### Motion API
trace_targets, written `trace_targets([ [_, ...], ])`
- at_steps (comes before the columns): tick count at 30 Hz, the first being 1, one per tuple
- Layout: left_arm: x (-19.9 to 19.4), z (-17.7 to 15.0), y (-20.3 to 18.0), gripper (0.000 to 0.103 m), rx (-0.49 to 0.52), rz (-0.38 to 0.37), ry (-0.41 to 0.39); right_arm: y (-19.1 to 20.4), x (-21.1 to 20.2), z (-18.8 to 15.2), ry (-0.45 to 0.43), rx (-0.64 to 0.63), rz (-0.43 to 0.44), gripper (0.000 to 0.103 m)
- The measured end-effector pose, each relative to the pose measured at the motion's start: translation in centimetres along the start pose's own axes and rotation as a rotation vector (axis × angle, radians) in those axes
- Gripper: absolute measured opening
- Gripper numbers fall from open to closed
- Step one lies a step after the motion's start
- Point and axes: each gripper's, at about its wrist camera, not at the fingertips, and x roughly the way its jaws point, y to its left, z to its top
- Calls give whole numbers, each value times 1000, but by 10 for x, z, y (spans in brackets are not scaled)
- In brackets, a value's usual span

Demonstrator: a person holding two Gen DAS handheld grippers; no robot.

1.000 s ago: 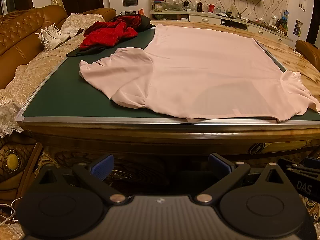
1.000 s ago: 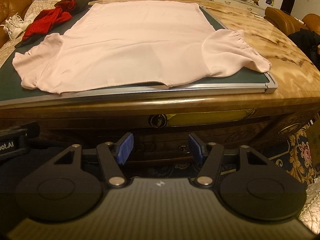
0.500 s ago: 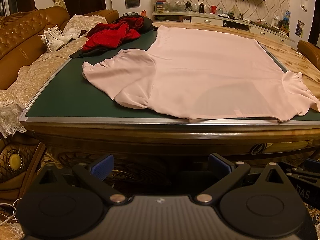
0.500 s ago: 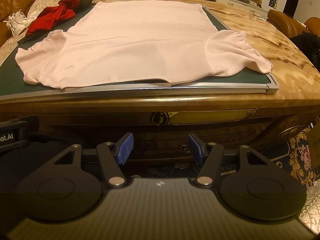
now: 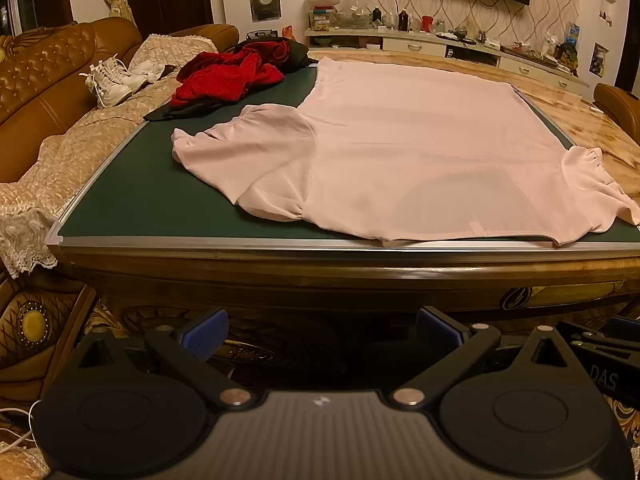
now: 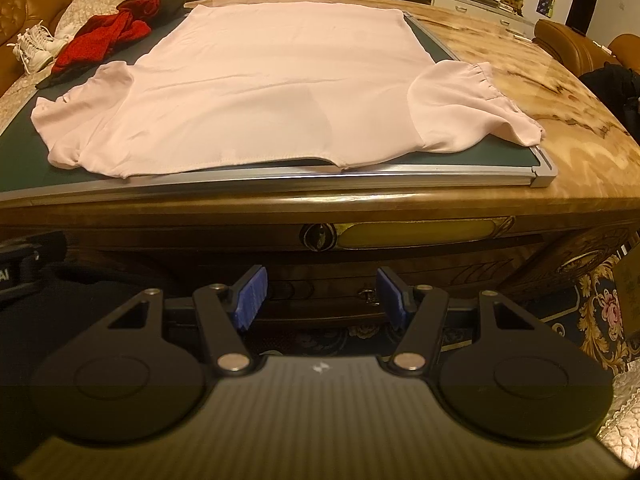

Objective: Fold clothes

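A pale pink short-sleeved top (image 5: 400, 152) lies spread flat on a dark green mat (image 5: 132, 196), neckline at the near edge and both sleeves out to the sides. It also shows in the right wrist view (image 6: 272, 80). My left gripper (image 5: 322, 332) is open and empty, held below the table's front edge, short of the top's left half. My right gripper (image 6: 320, 296) is open and empty, below the front edge, in front of the neckline.
A pile of red and black clothes (image 5: 228, 76) lies at the mat's far left corner. A brown sofa (image 5: 48, 96) with white shoes (image 5: 108, 84) stands left. The marble tabletop (image 6: 560, 120) extends right of the mat. A cluttered sideboard (image 5: 440, 40) stands behind.
Both grippers have risen a little and edged toward the table, so the top sits lower and larger in both views. Jaws stay open. The garment has not moved.
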Motion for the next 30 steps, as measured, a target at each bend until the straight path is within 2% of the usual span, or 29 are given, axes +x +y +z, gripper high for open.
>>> trace_targets([
  [30, -8, -3, 1, 102, -5, 7, -12, -5, -6, -7, -8, 11, -1, 68],
])
